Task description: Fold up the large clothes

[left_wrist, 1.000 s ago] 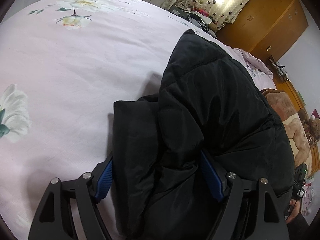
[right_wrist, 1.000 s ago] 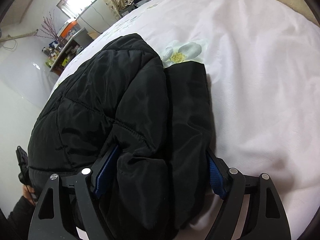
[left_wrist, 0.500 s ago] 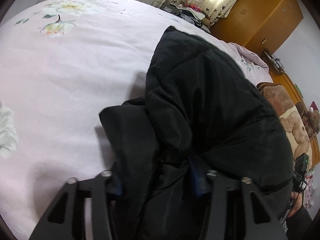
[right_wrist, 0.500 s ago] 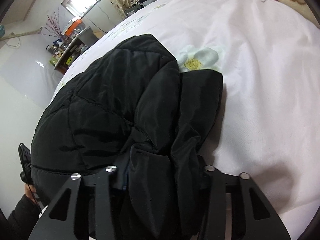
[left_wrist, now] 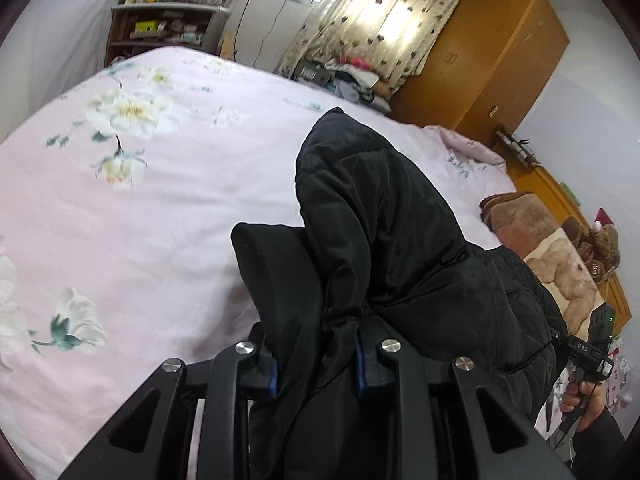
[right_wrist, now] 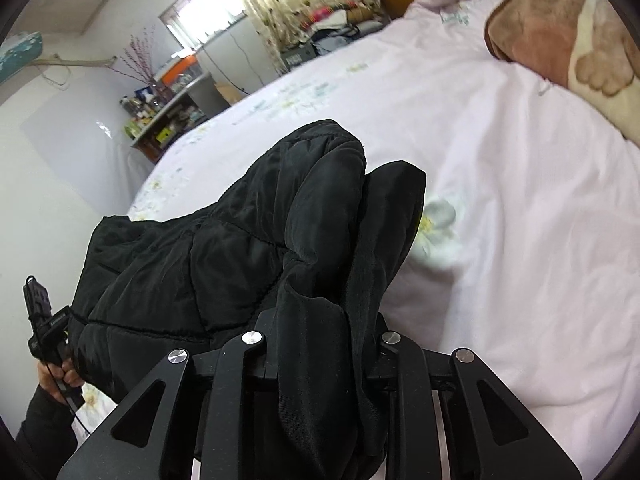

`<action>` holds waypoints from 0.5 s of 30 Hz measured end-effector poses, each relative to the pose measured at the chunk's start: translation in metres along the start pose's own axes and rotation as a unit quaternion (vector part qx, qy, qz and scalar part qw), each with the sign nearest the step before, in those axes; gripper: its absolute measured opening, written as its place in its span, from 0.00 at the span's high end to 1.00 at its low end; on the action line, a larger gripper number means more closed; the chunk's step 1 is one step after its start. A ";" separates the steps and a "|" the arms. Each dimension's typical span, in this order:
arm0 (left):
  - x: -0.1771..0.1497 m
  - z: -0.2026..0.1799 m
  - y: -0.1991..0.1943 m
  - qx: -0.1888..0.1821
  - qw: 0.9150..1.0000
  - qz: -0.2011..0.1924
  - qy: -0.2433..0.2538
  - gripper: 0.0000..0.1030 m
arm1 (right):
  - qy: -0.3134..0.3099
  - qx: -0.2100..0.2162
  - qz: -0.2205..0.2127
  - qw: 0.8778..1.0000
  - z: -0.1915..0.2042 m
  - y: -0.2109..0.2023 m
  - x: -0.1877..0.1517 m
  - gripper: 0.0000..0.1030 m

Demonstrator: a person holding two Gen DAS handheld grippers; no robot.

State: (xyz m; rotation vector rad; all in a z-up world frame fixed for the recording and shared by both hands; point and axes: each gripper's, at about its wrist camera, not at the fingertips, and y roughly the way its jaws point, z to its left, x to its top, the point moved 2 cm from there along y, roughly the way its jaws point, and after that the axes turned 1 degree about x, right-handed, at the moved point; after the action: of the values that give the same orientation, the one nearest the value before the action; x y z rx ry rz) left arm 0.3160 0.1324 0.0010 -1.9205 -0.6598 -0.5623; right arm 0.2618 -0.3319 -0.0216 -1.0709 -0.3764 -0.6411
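A black padded jacket (left_wrist: pixel 380 220) lies bunched on a pale pink flowered bed cover (left_wrist: pixel 160 220), and its near edge is lifted off the bed. In the left wrist view my left gripper (left_wrist: pixel 317 360) has a thick fold of the jacket between its blue pads, and its jaws are closing on it. The right wrist view shows the same jacket (right_wrist: pixel 240 260) from the other side. My right gripper (right_wrist: pixel 324 340) squeezes another bunched fold, with its jaws also closing. The fabric hides most of the right pads.
The bed cover (right_wrist: pixel 520 220) spreads wide beyond the jacket. A brown plush blanket (right_wrist: pixel 560 32) lies at the head end. A wooden wardrobe (left_wrist: pixel 480 60), a curtained window and a cluttered shelf (left_wrist: pixel 160 28) stand behind the bed. A hand (left_wrist: pixel 592 396) holds the other gripper's handle.
Both grippers went from wide open around the jacket's edge to pinched on its folds. Both have risen, lifting the near edge, so more of the room shows.
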 end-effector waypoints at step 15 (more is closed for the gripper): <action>-0.039 -0.006 -0.077 -0.021 0.999 -0.038 0.009 0.74 | -0.004 0.039 -0.027 0.999 0.020 -0.055 -0.036 0.77</action>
State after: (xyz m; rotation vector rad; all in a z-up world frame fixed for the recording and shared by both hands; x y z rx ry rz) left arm 0.2350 0.1471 0.0290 -1.9329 -0.7165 -0.6453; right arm 0.1988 -0.3206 0.0043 -0.9915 -0.4362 -0.6652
